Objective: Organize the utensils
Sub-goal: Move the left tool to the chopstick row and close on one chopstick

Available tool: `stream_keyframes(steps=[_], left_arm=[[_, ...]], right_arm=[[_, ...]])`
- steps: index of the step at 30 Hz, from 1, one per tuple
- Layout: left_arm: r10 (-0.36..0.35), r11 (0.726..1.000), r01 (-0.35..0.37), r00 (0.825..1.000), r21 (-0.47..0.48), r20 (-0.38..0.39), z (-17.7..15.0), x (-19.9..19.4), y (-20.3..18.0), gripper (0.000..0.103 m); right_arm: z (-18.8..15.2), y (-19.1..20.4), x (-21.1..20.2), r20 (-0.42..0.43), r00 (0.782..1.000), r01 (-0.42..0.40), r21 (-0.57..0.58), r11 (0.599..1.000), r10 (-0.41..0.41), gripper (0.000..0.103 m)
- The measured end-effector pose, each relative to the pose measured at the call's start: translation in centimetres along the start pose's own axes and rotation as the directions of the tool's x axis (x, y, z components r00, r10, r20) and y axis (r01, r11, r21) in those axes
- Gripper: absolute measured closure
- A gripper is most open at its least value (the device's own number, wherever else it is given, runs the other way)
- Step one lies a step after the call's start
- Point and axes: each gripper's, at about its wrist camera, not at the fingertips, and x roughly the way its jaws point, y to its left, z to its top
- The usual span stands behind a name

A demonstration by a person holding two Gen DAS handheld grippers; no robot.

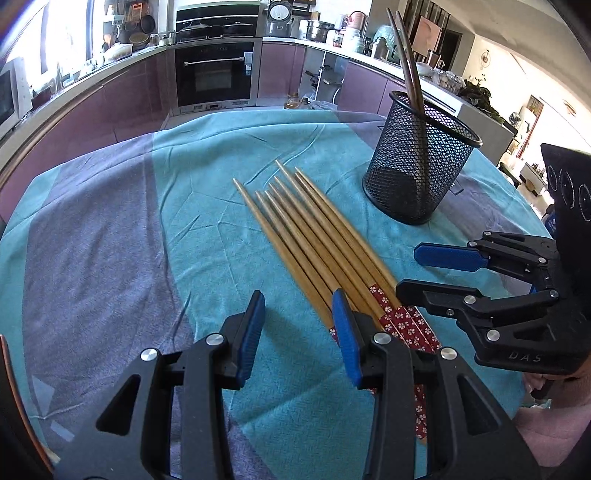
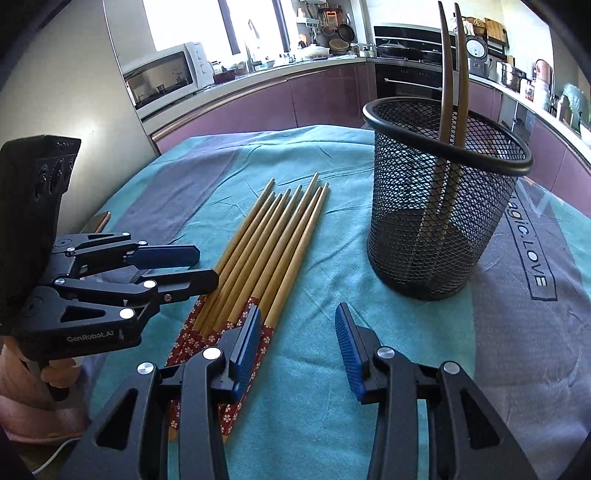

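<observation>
Kitchen counters ring a teal-and-grey tablecloth (image 1: 110, 221); both tools gape, holding nothing.

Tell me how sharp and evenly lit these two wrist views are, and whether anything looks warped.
Left wrist view: chopsticks sharp, windows blown out, counters bowed by the fisheye. Right wrist view: mesh holder crisp, the dark chopsticks in it curve, corners vignetted black, daylight glares on the microwave.

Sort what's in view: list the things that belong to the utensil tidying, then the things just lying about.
Belongs to the job:
light wooden chopsticks lying on the cloth
black mesh holder
two dark chopsticks standing in it

Just lying about:
microwave
rice cooker
oven
</observation>
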Motion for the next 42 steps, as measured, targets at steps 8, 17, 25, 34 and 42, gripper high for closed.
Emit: stream_keyframes(steps=[8, 17, 25, 34, 42], left_arm=[[0.004, 1.000, -0.004, 1.000, -0.001, -0.015, 0.2, 0.4, 0.0, 0.065], [0.018, 1.000, -0.017, 0.999, 0.014, -0.035, 0.1, 0.5, -0.1, 0.069], [0.020, 1.000, -0.021, 0.999, -0.006, -0.040, 0.7, 0.8, 0.5, 0.070], [0.030, 1.000, -0.030, 0.998, -0.006, -0.054, 2.2, 1.9, 0.9, 0.075], [0.032, 0.999, -0.034, 0.998, -0.025, -0.051, 2.4, 2.0, 1.0, 0.086]], right_arm=[[0.0, 0.1, 0.0, -0.002, 0.999, 0.033, -0.018, 0.999, -0.033, 0.064], [-0.1, -0.3, -0.4, -0.008, 0.998, 0.059, -0.023, 0.998, -0.059, 0.064], [0.4, 0.1, 0.4, -0.015, 0.996, 0.088, -0.043, 0.995, -0.089, 0.065], [1.9, 0.3, 1.7, -0.008, 0.994, 0.105, -0.038, 0.994, -0.105, 0.073], [2.1, -0.3, 1.7, -0.002, 0.996, 0.086, 0.012, 0.996, -0.086, 0.091]])
